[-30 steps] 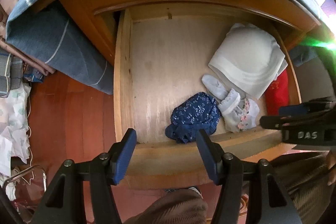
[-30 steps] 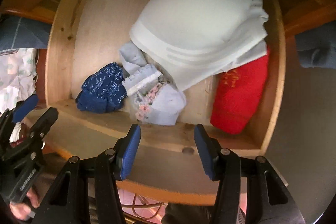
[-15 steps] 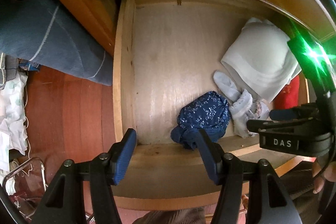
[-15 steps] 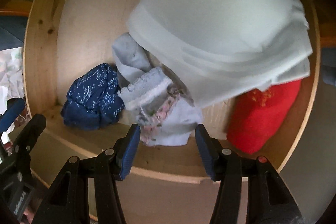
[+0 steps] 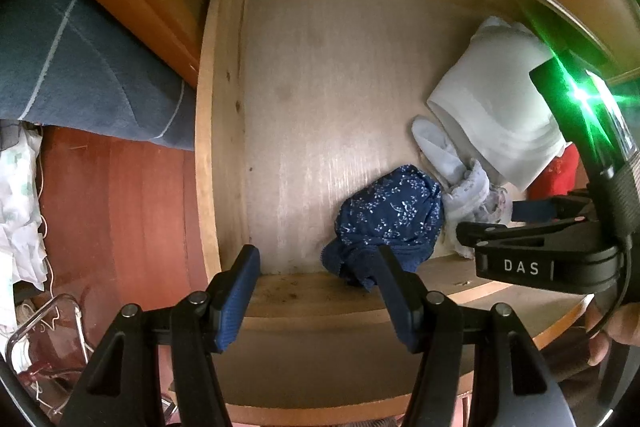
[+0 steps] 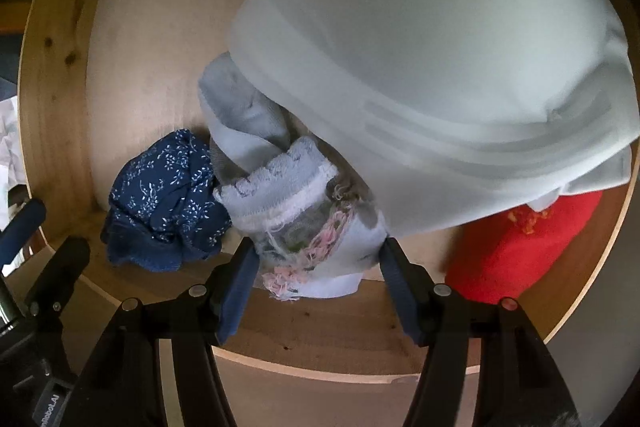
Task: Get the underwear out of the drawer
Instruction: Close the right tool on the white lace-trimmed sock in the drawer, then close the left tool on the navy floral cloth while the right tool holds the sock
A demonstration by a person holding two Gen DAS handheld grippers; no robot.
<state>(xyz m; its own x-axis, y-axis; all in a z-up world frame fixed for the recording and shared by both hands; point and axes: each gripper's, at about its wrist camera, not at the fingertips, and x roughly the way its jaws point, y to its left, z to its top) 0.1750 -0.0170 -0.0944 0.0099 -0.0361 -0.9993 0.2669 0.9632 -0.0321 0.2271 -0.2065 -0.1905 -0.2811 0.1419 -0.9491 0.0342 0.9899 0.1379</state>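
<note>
Underwear lies bunched at the front of the open drawer (image 5: 224, 131) — a navy floral pair (image 5: 390, 215) and, just beside it at its 3 o'clock, a pale lacy pair (image 6: 304, 223). Your left tongs (image 5: 316, 291) hang spread over the front board, gripping nothing, the navy pair at their 1 o'clock. Your right tongs (image 6: 316, 267) are opening, straddling the pale pair — whether the pads touch it, you cannot tell. A folded white garment (image 6: 440, 67) overlaps the pale pair at 1 o'clock; a red cloth (image 6: 516, 251) sits at 3 o'clock.
</note>
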